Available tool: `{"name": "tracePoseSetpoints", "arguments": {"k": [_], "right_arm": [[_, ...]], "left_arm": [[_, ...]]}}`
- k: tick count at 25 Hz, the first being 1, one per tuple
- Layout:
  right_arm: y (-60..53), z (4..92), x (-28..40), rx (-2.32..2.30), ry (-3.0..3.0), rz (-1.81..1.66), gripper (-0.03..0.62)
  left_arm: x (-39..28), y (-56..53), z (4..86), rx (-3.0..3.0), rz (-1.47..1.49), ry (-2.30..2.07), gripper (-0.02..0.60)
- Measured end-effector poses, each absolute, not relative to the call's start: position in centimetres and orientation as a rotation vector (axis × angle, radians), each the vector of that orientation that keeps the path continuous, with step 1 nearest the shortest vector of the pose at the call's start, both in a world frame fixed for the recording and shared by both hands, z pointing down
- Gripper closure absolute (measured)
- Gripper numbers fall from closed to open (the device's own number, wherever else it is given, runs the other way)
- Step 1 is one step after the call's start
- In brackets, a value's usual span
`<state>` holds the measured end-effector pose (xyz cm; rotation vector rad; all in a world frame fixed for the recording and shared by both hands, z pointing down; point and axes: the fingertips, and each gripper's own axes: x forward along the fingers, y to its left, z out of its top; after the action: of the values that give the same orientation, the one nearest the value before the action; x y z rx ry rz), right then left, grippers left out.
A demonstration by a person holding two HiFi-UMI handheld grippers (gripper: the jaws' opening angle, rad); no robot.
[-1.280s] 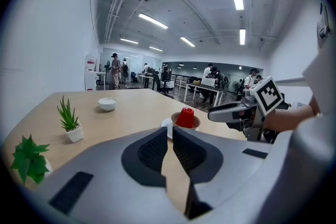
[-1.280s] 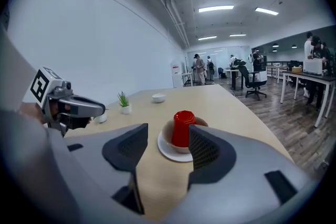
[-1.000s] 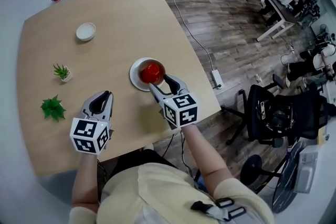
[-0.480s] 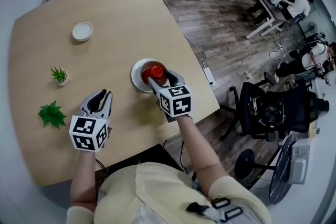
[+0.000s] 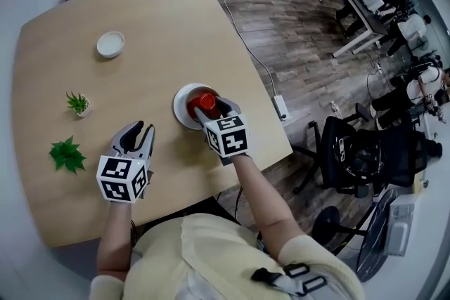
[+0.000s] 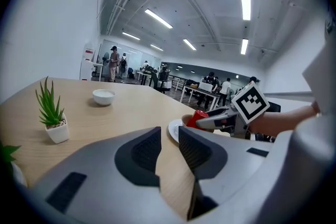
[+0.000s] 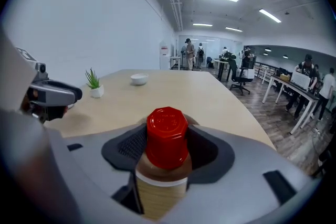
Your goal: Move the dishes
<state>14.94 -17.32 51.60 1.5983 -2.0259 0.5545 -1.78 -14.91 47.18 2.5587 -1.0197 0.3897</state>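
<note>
- The right gripper (image 5: 211, 109) is clamped on a red cup (image 7: 167, 128), a pad against each side
- The cup's long axis is roughly upright, flat eight-sided end up; it is over a white plate (image 5: 177, 107) near the table (image 5: 140, 24) edge
- The left gripper (image 6: 169, 136), jaws just opened to a narrow gap, holds nothing
- The cup's lower end is hidden, so contact with the plate is unclear; the right gripper covers the plate's near rim
</note>
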Motion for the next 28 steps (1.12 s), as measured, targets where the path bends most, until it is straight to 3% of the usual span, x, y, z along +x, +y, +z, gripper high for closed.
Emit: {"name": "tracePoseSetpoints", "arguments": {"k": [14, 28], "right_arm": [[-16.9, 50.6, 14.8, 1.506, -2.112, 0.452, 0.355], [-15.4, 43.0, 13.7, 1.503, -2.323, 0.337, 0.355]], "left_arm": [[-2.2, -13.1, 46.1, 2.538, 0.390, -1.117, 0.486], [-3.1, -12.7, 43.5, 2.625, 0.359, -1.147, 0.488]]}}
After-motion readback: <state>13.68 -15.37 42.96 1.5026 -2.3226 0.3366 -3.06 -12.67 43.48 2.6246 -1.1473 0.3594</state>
